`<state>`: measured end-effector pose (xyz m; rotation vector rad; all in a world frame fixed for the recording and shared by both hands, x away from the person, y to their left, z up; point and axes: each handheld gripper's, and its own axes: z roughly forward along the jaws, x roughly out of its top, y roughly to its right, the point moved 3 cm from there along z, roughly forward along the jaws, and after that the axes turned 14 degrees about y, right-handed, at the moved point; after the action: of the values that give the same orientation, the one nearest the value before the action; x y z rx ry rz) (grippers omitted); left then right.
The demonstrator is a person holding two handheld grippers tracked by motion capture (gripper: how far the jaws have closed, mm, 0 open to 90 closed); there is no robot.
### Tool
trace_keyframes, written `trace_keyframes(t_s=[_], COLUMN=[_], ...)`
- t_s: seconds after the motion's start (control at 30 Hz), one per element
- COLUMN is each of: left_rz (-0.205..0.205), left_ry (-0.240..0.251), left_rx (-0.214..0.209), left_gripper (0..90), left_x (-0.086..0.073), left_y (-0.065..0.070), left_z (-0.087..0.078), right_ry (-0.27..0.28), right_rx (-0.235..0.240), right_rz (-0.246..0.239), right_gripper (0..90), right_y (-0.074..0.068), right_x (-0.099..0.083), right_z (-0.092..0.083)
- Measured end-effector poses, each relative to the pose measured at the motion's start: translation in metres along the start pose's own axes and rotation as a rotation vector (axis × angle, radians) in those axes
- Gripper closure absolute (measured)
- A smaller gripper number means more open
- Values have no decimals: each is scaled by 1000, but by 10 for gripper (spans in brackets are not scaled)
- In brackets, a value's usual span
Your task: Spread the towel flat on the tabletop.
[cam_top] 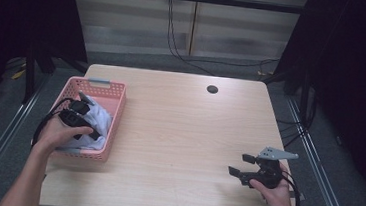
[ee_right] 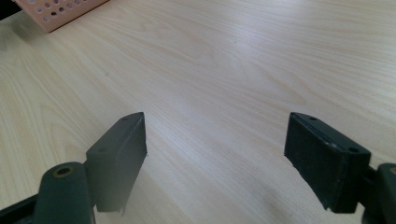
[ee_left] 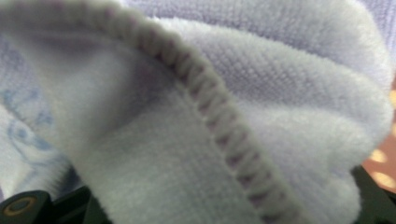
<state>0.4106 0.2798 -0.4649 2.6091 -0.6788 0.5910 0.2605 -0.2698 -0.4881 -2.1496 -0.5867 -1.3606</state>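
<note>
A pale lavender towel with a stitched hem lies bunched in a pink perforated basket at the table's left. My left gripper reaches into the basket and is shut on the towel. In the left gripper view the towel bulges between the two jaws, which are mostly hidden behind it. My right gripper rests low over the table's front right, held by a hand. Its jaws stand wide apart with bare wood between them in the right gripper view.
The wooden table has a round cable hole near its far edge. A corner of the basket shows at the top left of the right gripper view. Cables run along the floor behind the table.
</note>
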Motion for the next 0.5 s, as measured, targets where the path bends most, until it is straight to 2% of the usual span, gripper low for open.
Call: trace_keyframes(t_s=[0.03,0.07,0.13,0.2,0.23,0.4,0.43,0.47,0.5], left_rz=[-16,-16,-23,-20,-22,-29,-33,-33,-42], left_ry=[19,19,55,67,87,130,164,164,193], left_rx=[-9,-9,-6,-7,-23,-23,-24,-24,-18], left_gripper=[456,455,454,454,453,450,451,451,451], left_x=[1,1,1,2,3,8,10,10,11], left_y=[-1,-1,-2,-4,-5,-8,-9,-9,-10], left_z=[-7,-7,-16,-20,-25,-40,-48,-48,-53], right_ry=[-4,-4,-3,-2,1,3,2,2,4], right_rx=[0,0,6,7,8,3,0,0,-2], right_rz=[-4,-4,-7,-6,-4,2,5,5,6], right_gripper=[208,208,208,208,208,207,202,202,200], right_y=[-1,-1,-2,-2,-1,0,0,0,0], right_x=[0,0,0,0,0,0,0,0,0], right_z=[0,0,-1,-1,-2,-2,-2,-2,-2])
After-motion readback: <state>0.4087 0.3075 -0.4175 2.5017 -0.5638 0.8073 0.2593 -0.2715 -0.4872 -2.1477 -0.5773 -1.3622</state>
